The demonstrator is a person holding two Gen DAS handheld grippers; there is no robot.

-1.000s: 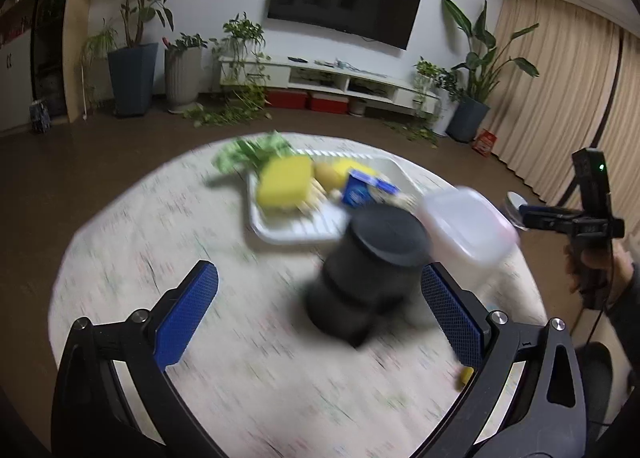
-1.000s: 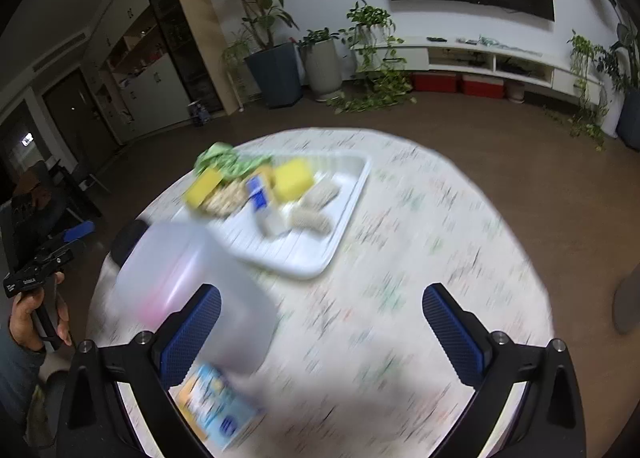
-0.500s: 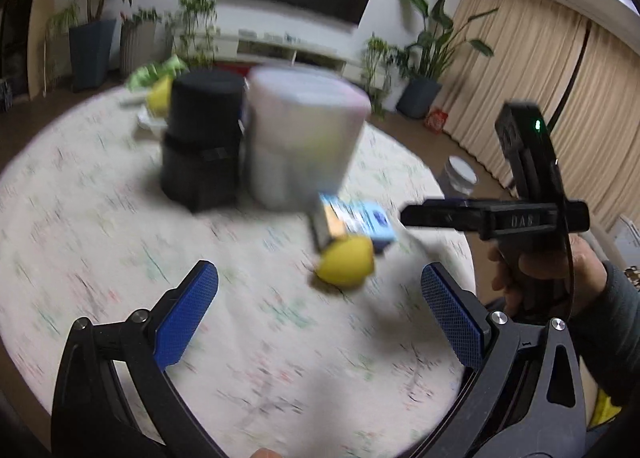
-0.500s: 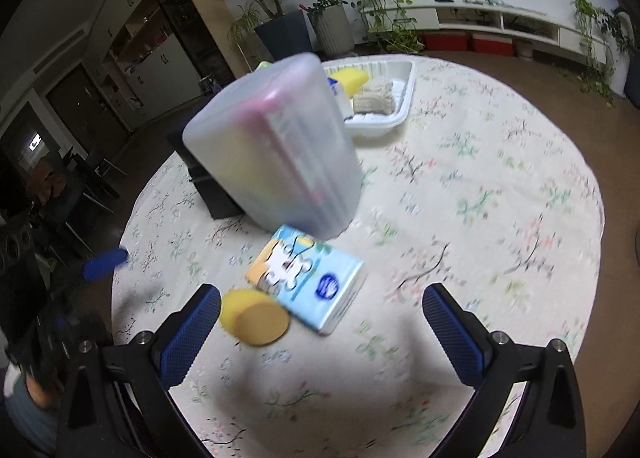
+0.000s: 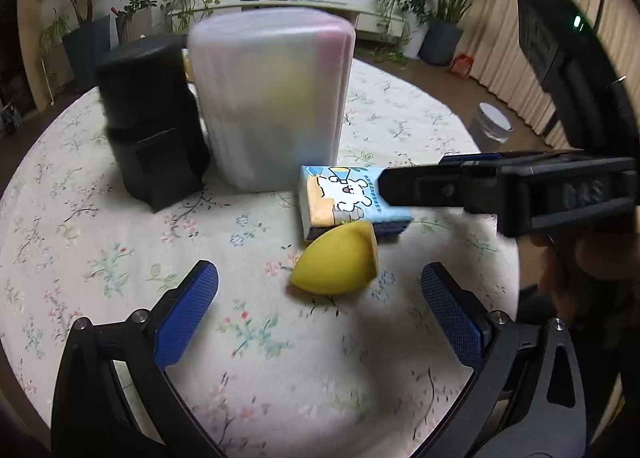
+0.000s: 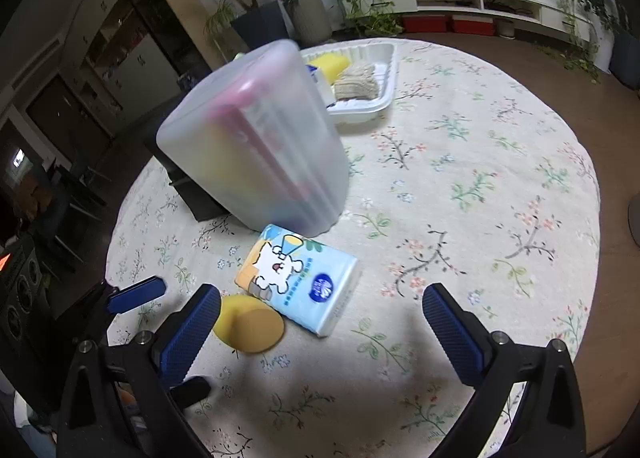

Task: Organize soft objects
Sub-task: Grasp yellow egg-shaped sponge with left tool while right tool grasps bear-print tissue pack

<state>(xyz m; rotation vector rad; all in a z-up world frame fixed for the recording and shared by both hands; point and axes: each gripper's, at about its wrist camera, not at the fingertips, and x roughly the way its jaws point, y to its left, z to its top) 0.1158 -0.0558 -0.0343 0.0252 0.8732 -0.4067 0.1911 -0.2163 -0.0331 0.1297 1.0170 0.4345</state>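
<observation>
On the round table [image 5: 80, 250] with its floral cloth, a yellow sponge [image 5: 338, 262] shaped like a blunt egg lies just ahead of the left gripper [image 5: 320, 298], a little toward 1 o'clock of the gap between its blue-padded jaws, which stand wide apart with nothing between them. Touching the sponge at its 12 o'clock side is a soft tissue pack [image 5: 344, 202] printed with a white cartoon dog, lying flat. Directly behind the pack, at 12 o'clock, stands a frosted translucent container [image 5: 272, 106], blurred, with yellow and pink shapes dimly showing through its wall; what they are cannot be told. At the container's 9 o'clock, just beside it, stands a black cylindrical object [image 5: 152, 126]. In the left wrist view the right gripper [image 5: 412, 174] reaches in from 3 o'clock, its tips over the far edge of the tissue pack, held by a hand [image 5: 592, 270]. Seen from its own camera, the right gripper [image 6: 320, 322] has its jaws released and spread wide, empty, with the tissue pack [image 6: 300, 286] just ahead at 12 o'clock and the yellow sponge [image 6: 248, 324] beside the left jaw at 10 o'clock. Well beyond, at 12 o'clock behind the container [image 6: 256, 134], a white tray [image 6: 384, 74] holds another yellow sponge [image 6: 326, 64] and a beige knitted cloth [image 6: 356, 84].
</observation>
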